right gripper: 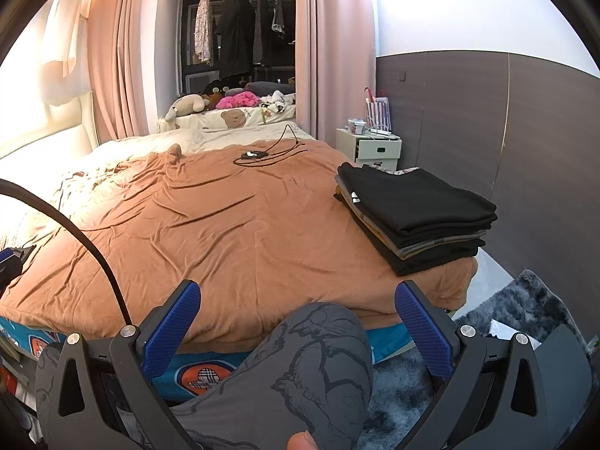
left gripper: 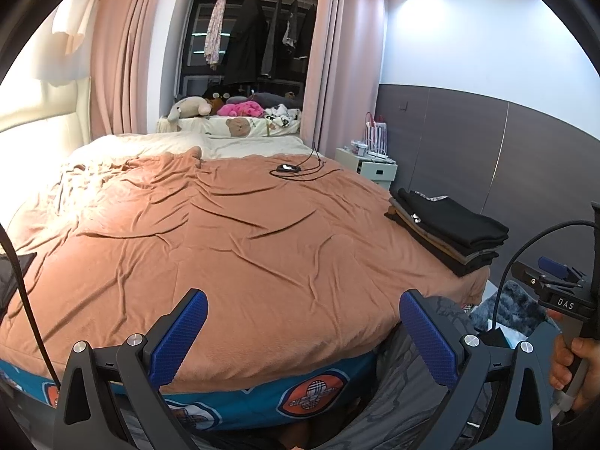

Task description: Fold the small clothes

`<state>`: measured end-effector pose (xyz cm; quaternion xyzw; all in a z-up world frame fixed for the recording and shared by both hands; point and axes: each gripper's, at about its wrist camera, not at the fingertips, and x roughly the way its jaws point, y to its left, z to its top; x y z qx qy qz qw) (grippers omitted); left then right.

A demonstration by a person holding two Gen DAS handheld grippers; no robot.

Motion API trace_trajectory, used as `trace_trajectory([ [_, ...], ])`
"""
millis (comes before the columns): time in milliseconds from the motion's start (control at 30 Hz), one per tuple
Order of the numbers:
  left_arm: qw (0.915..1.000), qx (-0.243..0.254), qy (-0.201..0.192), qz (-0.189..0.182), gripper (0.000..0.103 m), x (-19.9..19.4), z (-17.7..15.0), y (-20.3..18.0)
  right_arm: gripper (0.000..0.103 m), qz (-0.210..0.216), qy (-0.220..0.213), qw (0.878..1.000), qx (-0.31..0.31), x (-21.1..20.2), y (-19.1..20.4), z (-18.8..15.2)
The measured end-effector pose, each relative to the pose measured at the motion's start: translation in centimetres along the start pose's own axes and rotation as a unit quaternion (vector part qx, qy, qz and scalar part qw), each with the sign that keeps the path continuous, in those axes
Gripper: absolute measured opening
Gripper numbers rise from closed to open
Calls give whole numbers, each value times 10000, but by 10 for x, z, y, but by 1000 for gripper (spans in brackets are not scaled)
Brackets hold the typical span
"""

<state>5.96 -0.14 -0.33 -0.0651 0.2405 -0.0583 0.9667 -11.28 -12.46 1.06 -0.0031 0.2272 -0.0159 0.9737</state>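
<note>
Several folded clothes (right gripper: 416, 217) sit stacked on the near right corner of the brown blanket (right gripper: 225, 232), and I see no loose garment laid out on it, so I judge I'm between items. Both my left gripper (left gripper: 303, 341) and right gripper (right gripper: 296, 332) hover off the blanket's near edge, fingers spread wide and empty. Next I need to fetch another piece.

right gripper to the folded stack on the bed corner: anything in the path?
Nothing visible blocks it. The right gripper is open and empty, low at the bed's near edge. The folded stack sits ahead to its right on the brown blanket, with only bare blanket between. The person's knee lies below the fingers, not toward the stack.
</note>
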Motion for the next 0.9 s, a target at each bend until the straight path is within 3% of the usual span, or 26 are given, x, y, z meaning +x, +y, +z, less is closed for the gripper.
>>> trace_trajectory([
  [900,9999,110,-68,-31,103,-9,7,-7,103,32,-1,10000,-6,2,-6,1],
])
